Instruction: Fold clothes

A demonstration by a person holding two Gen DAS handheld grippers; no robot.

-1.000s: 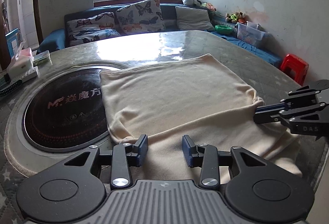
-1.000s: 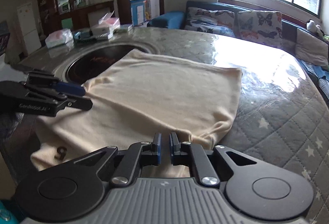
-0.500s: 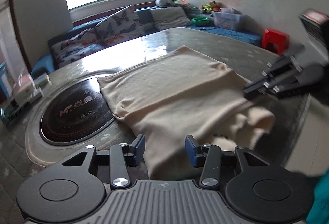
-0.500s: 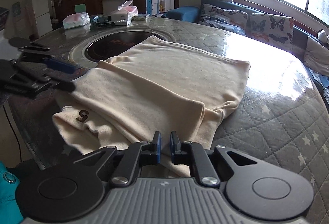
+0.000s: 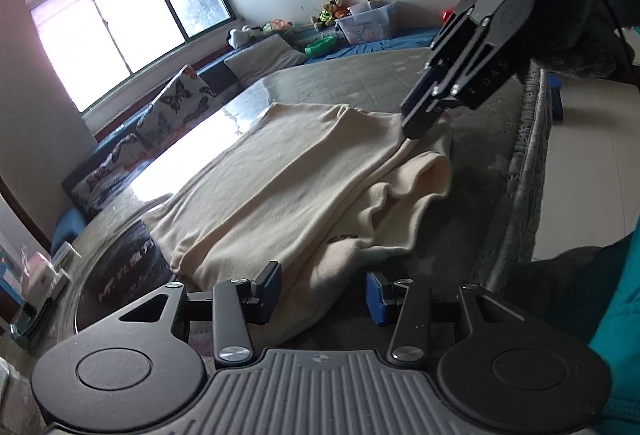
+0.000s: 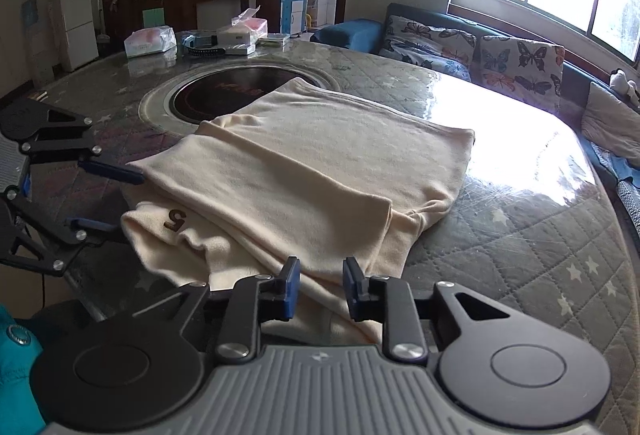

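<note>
A cream garment [image 5: 304, 171] lies partly folded on the quilted table; in the right wrist view [image 6: 320, 163] its near edge is doubled over, with a brown "5" [image 6: 176, 220] showing. My left gripper [image 5: 322, 293] is open and empty at the garment's near corner; it also shows at the left of the right wrist view [image 6: 108, 195]. My right gripper [image 6: 319, 289] is open, its jaws either side of the garment's near edge; it also shows in the left wrist view [image 5: 420, 115], raised just over the garment's far corner.
A round black cooktop [image 6: 224, 93] is set in the table [image 6: 520, 243], partly under the garment. Tissue packs and boxes [image 6: 200, 41] stand at the far side. A sofa with butterfly cushions [image 6: 460, 43] lines the window wall. The table edge [image 5: 536, 163] is near.
My right gripper was shut and has opened. The left wrist view has tilted and pulled back toward the table edge. The garment's near edge now lies doubled and bunched.
</note>
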